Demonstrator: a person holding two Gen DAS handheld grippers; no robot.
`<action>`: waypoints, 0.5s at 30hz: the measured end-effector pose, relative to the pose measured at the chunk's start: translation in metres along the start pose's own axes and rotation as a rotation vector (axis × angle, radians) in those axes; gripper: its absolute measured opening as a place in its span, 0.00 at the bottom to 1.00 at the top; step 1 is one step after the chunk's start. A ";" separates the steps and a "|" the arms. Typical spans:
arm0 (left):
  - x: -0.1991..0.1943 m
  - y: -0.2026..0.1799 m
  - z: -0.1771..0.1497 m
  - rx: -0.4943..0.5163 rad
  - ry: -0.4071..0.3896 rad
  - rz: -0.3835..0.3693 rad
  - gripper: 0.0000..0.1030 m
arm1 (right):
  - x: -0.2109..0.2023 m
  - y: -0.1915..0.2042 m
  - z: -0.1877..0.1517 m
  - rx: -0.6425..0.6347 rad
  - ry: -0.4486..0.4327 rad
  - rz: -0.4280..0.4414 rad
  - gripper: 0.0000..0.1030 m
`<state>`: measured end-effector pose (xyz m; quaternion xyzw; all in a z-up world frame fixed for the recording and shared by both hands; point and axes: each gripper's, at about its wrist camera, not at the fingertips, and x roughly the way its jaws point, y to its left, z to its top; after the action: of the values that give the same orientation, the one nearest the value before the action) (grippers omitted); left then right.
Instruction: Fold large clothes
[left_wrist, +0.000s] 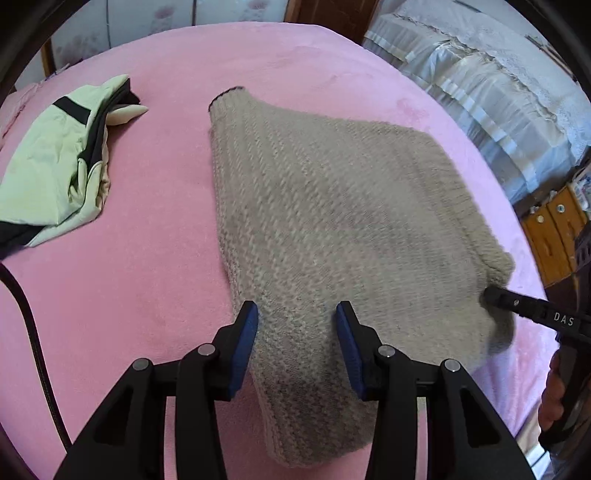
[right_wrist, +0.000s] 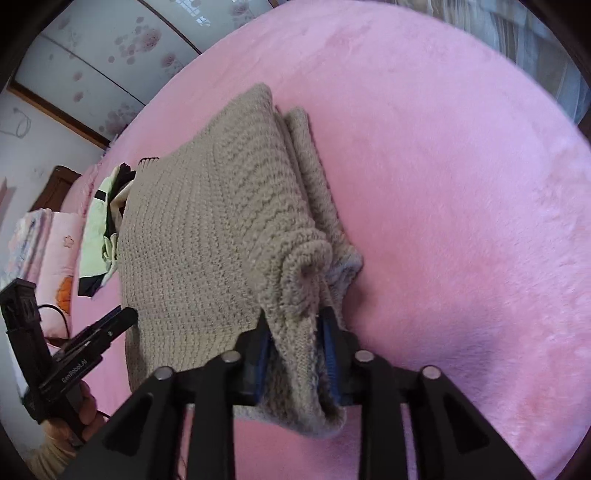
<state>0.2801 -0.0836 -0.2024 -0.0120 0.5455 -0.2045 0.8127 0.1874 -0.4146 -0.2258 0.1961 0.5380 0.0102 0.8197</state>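
Note:
A grey-beige knitted sweater (left_wrist: 332, 206) lies partly folded on the pink bed cover (left_wrist: 129, 240). My left gripper (left_wrist: 297, 314) is open, its blue pads on either side of the sweater's near edge, which hangs between them. My right gripper (right_wrist: 295, 325) is shut on the sweater's thick rolled corner (right_wrist: 303, 273) and lifts it a little; it also shows at the right of the left wrist view (left_wrist: 491, 295). In the right wrist view the sweater (right_wrist: 207, 236) shows stacked folded layers along its right side. The left gripper shows at the lower left there (right_wrist: 125, 317).
A light green and black garment (left_wrist: 59, 166) lies crumpled at the left of the bed, also in the right wrist view (right_wrist: 99, 221). A black cable (left_wrist: 33, 332) runs along the left. Pale bedding (left_wrist: 498, 110) and wooden drawers (left_wrist: 554, 229) stand to the right. Pink pillows (right_wrist: 55, 258) lie far left.

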 end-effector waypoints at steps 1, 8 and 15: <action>-0.008 0.000 0.006 0.002 -0.012 -0.017 0.43 | -0.010 0.004 0.004 -0.023 -0.028 -0.022 0.42; -0.012 0.008 0.054 -0.009 -0.043 -0.043 0.47 | -0.022 0.031 0.070 -0.156 -0.158 -0.041 0.54; 0.020 0.031 0.105 -0.131 -0.030 -0.061 0.47 | 0.045 0.045 0.144 -0.151 -0.121 -0.043 0.54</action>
<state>0.3897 -0.0832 -0.1849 -0.0845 0.5450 -0.1929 0.8116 0.3428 -0.4072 -0.2008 0.1226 0.4892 0.0211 0.8633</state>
